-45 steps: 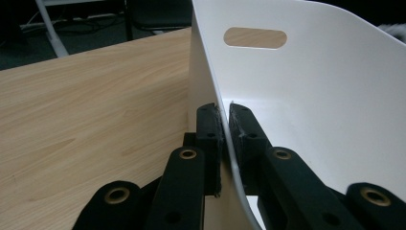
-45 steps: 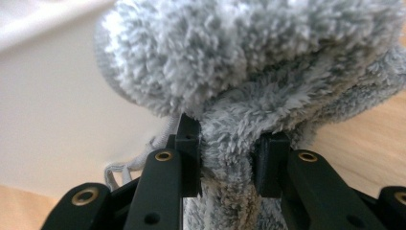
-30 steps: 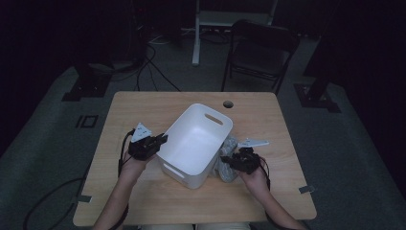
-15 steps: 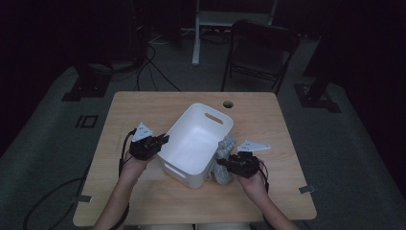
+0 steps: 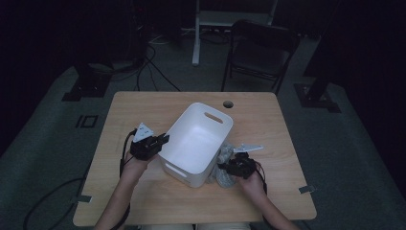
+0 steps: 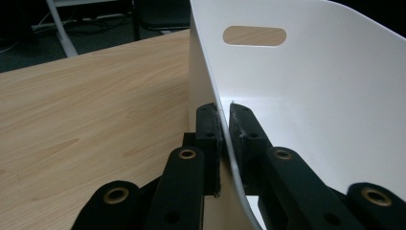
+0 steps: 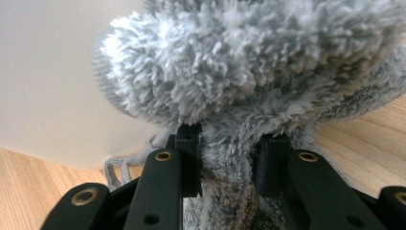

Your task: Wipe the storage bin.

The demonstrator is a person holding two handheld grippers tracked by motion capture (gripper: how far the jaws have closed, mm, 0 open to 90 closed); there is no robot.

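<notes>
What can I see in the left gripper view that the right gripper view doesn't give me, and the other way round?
The left gripper view has the left hand-held gripper clamped on the thin wall of the white bin, one jaw outside and one inside, with a handle slot in the far wall. The right gripper view has the right hand-held gripper squeezing a fluffy grey plush cloth between its jaws, with a loose thread loop hanging beside it. Both share the wooden table and a white wall of the bin.

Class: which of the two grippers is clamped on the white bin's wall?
The left gripper: its jaws pinch the white bin wall. The right gripper grips a grey fluffy cloth instead.
</notes>
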